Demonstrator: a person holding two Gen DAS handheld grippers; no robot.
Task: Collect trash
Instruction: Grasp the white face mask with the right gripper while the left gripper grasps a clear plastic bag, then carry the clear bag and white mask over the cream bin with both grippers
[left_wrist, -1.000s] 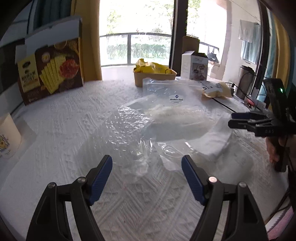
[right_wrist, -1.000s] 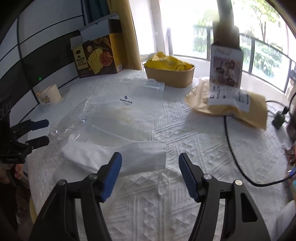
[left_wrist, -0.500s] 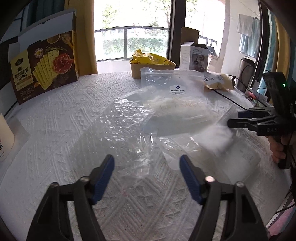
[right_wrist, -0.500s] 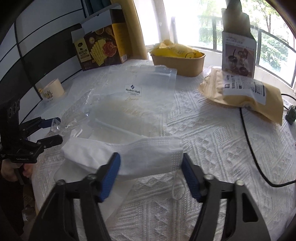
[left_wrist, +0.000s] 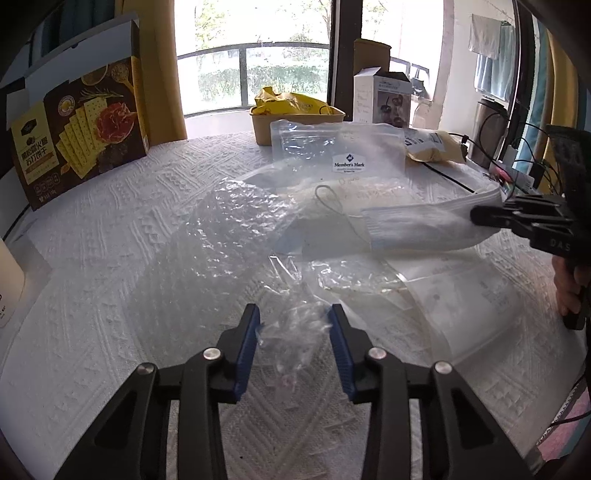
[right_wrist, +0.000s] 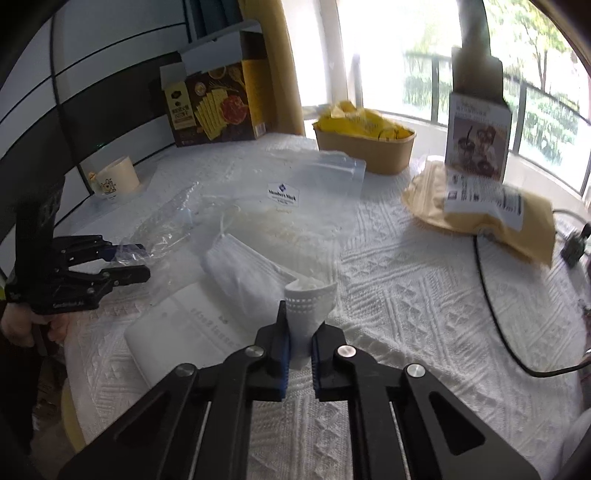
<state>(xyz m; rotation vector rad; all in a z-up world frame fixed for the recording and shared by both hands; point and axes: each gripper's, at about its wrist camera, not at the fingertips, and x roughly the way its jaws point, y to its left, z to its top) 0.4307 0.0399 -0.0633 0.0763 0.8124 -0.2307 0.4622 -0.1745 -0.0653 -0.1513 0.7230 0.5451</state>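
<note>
Right gripper: jaws have just been closing and are now pinched on the near end of the face mask, which bunches up between the pads.
Left gripper: jaws have just been closing around a crumpled tail of the clear plastic wrap; the film sits between the blue pads, but whether they press on it I cannot tell.
Mask axis: from the right gripper the mask runs away to the far left, its ear loop trailing over the zip bag.
Wrap axis: the film spreads from the left gripper toward the far side, lying partly over the zip bag and beside the mask.
Nearer hand: each hand has its own piece; the two grippers are near each other across the pile.
Under the mask: a white printed sheet lies flat just beneath and to the left of it.
Edges: the near table rim is close behind both grippers.
Open room: bare cloth to the right of the mask, up to the black cable and padded envelope; straight up looks the freest way out.
Risk: the ear loop could snag the wrap as the mask lifts.
</note>
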